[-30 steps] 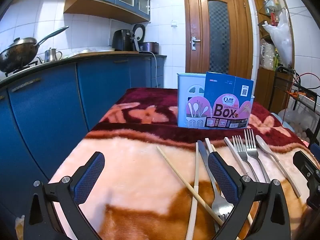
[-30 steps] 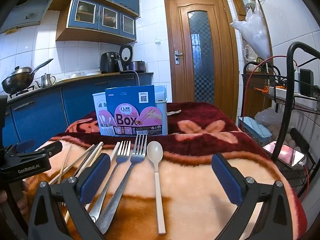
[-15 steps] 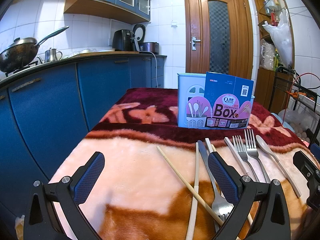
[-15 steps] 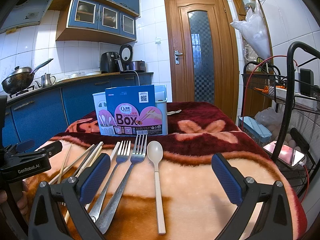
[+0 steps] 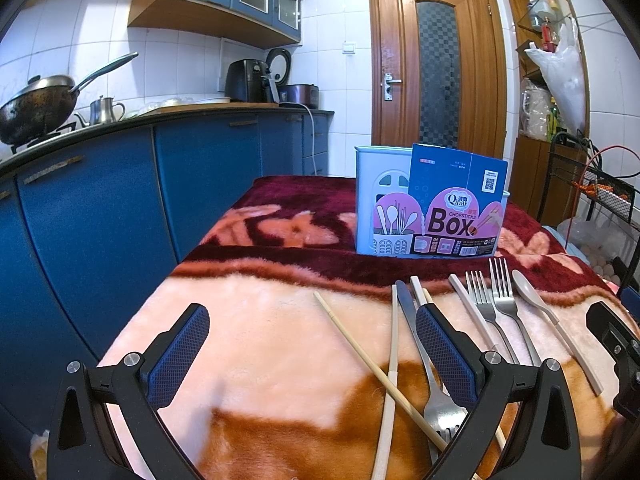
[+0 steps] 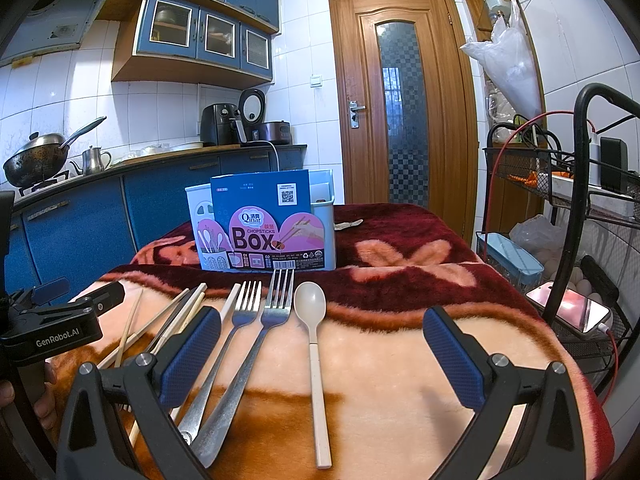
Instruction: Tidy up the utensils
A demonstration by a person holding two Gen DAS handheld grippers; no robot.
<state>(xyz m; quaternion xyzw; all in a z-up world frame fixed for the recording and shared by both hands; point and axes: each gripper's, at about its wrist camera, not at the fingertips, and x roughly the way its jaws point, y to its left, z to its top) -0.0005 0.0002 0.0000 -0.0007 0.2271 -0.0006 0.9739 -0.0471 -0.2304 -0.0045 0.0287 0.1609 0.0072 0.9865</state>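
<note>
Both claws hang low over the near edge of the surface, which is covered by a fluffy pink, brown and dark red blanket (image 6: 400, 360). The left claw (image 5: 312, 354) has its blue pads wide apart and holds nothing. The right claw (image 6: 322, 354) is wide apart too, and empty.

The utensils lie in a row on the blanket. Going from left to right there are the thin wooden chopsticks (image 5: 372, 364), a silver table knife (image 5: 408, 312), two silver metal forks (image 6: 256, 320) lying side by side, and a pale cream plastic spoon (image 6: 312, 320). Behind them stands the light blue plastic utensil holder with its blue and pink "Box" card (image 6: 264, 232), well apart from the row. It looks like nothing has gone into it yet.

The cream spoon lies right between the right claw's pads, so I think it is the easy first pick. The claw should come straight down and pinch the thin handle near its middle so the spoon does not tip. The blanket is soft, so the pads can press in a little to get under it. The forks touch each other, so taking just one needs care. Each piece should then go down into the holder handle first.
</note>
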